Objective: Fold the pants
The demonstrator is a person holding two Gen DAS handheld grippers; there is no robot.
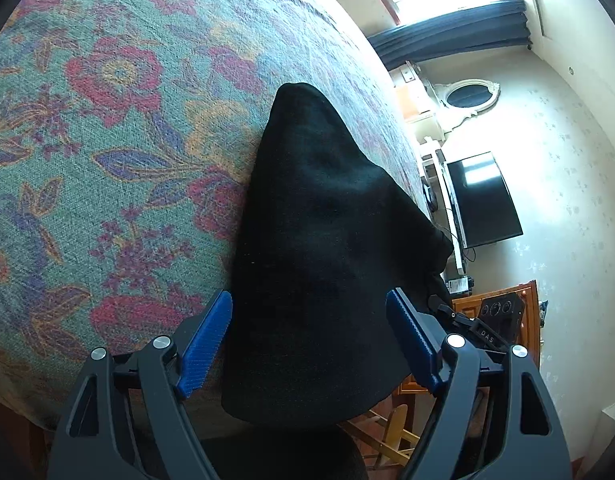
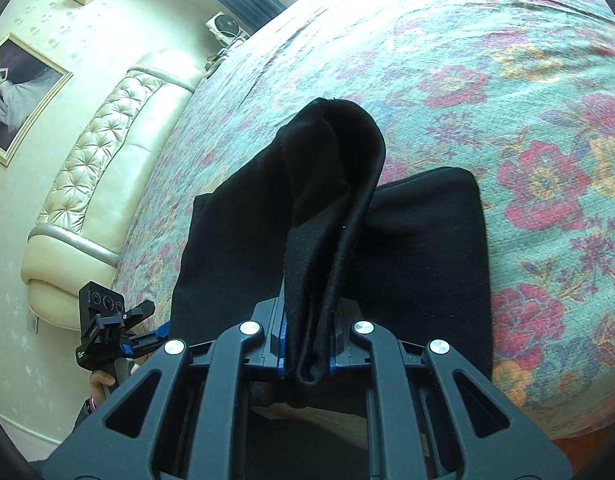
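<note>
- The black pants lie part-folded on a bed with a floral cover, at its near edge, right under both grippers.
- The right gripper is clamped tight on a bunched edge of the cloth; from its jaws a raised ridge of fabric runs forward and up, then droops back onto the flat layers either side.
- That lifted ridge suggests the edge is being carried over the rest, probably to lay one more fold.
- The left gripper stands wide, its blue pads to either side of the dark cloth, which fills the space ahead of it and tapers to a peak farther on.
- Whether those pads touch the fabric cannot be told; nothing looks pinched, so it seems placed to take a second hold on the same edge.
- In the right wrist view the left gripper shows low and to the left of the pants, with a hand on its handle.
- The fold looks underway, not finished: the layers under the ridge lie flat, the lifted part does not.
</note>
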